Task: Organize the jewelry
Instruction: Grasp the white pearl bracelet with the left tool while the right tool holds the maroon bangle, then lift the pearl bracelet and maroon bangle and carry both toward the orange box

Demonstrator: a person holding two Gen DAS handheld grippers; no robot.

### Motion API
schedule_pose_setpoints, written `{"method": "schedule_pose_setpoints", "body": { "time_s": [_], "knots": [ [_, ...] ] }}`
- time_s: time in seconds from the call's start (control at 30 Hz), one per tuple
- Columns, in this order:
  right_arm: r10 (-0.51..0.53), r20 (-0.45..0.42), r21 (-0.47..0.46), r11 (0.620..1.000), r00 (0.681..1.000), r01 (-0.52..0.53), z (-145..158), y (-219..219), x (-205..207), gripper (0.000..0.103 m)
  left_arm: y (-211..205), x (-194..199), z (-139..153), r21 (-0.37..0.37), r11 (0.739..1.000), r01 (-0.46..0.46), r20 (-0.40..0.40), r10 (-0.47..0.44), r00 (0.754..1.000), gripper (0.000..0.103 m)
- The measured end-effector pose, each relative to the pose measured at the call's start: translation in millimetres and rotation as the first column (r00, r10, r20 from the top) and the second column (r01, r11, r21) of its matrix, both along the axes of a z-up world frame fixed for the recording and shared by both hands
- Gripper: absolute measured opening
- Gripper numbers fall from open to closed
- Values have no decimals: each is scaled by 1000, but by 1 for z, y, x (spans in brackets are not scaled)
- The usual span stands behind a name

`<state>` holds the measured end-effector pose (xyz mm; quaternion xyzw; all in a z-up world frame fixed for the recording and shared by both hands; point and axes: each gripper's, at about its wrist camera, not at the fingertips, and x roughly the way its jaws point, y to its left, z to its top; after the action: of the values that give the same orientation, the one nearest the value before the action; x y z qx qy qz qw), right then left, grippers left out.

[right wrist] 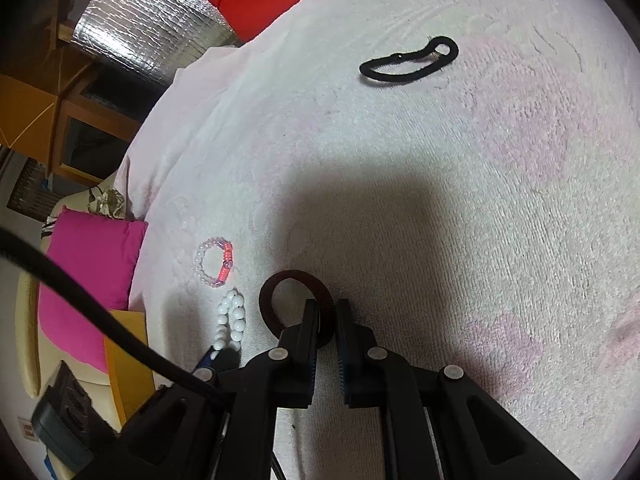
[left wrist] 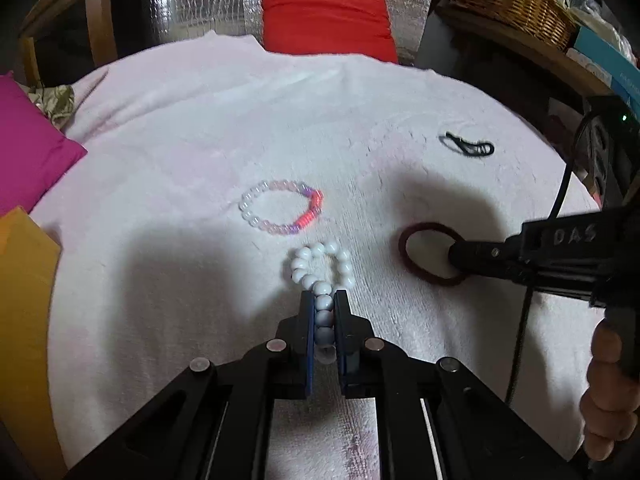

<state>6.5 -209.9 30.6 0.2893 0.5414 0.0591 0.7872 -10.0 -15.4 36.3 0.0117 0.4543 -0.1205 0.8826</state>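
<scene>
Four pieces lie on the pale pink towel in front of you. Your left gripper is clamped on the white bead bracelet: several beads are pinched between the two fingers, and the free loop spills forward onto the towel. Just beyond that loop rests the pink-and-clear bead bracelet, lying flat and apart from both grippers. Your right gripper has the dark red hair tie between its fingers; the near side of the band passes through the narrow gap, and the fingers look closed on it, though the contact itself sits in shadow and is hard to confirm from the right wrist view. From the left wrist view the right gripper's tip reaches the ring's right edge. The white bracelet and the hair tie sit near each other without touching. Farther off, well apart from the rest, lies a black hair tie, stretched into a long flattened loop. A red cushion lies beyond the towel's far edge, and a magenta cushion at its left.
</scene>
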Motion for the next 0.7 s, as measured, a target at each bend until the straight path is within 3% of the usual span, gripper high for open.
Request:
{"method": "schedule_pose_setpoints", "body": {
  "time_s": [0.23,0.7],
  "knots": [
    [43,75,-100,994,996,-36,11,19,-1,13,12,-4,15,3,998,-56,41,56,998,10],
    [102,138,-134,987,985,-83,20,51,-1,11,52,-7,21,-26,988,-151,35,151,988,10]
  ]
}}
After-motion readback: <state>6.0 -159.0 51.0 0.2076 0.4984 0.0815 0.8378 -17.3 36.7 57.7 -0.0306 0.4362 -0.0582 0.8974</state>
